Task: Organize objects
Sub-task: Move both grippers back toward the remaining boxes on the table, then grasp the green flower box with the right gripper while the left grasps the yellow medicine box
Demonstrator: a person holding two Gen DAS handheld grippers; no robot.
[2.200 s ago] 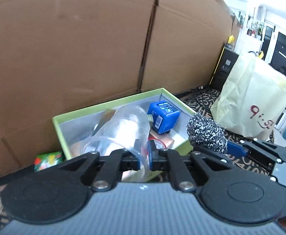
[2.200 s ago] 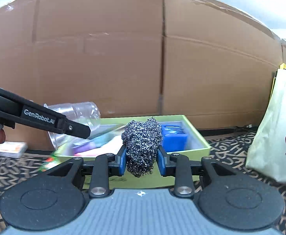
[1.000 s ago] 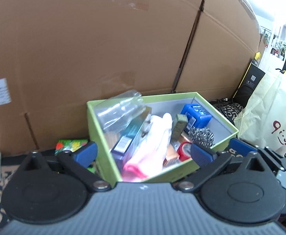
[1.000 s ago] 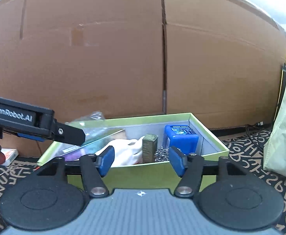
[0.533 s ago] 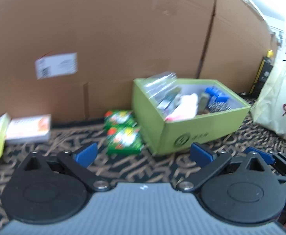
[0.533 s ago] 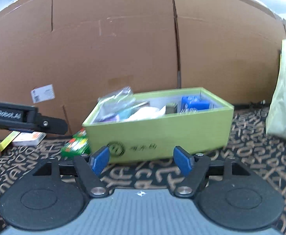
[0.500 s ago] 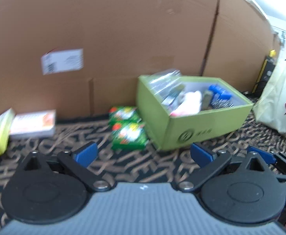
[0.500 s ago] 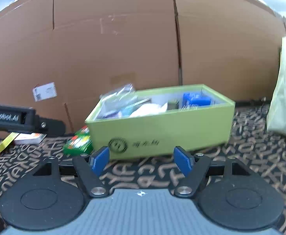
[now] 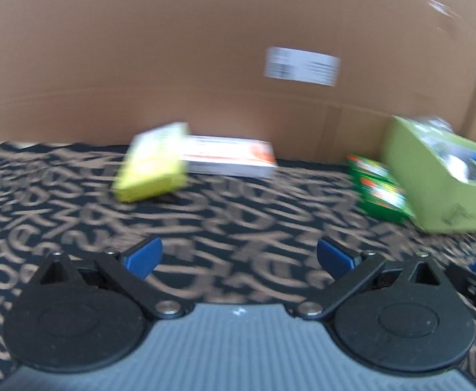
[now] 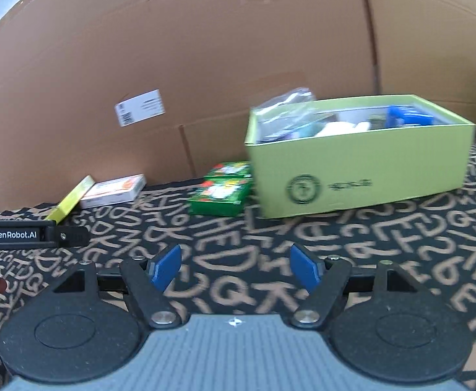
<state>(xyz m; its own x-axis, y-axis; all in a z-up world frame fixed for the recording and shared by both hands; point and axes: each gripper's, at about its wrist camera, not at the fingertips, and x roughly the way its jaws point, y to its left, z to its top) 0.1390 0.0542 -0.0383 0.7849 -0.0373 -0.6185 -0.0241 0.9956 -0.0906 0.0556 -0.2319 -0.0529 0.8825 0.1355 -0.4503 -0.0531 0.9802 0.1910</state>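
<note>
The light-green cardboard box (image 10: 361,166) sat far right on the lettered rug (image 10: 384,244), filled with mixed items. Two green packets (image 10: 221,190) lay just left of it. Both the left gripper (image 9: 238,255) and the right gripper (image 10: 234,265) were spread wide, holding nothing.

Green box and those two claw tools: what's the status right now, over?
Left gripper open, empty. Right gripper open, empty. Green box full; green packets, yellow box and white carton loose on the mat. Nothing blocking.
</note>
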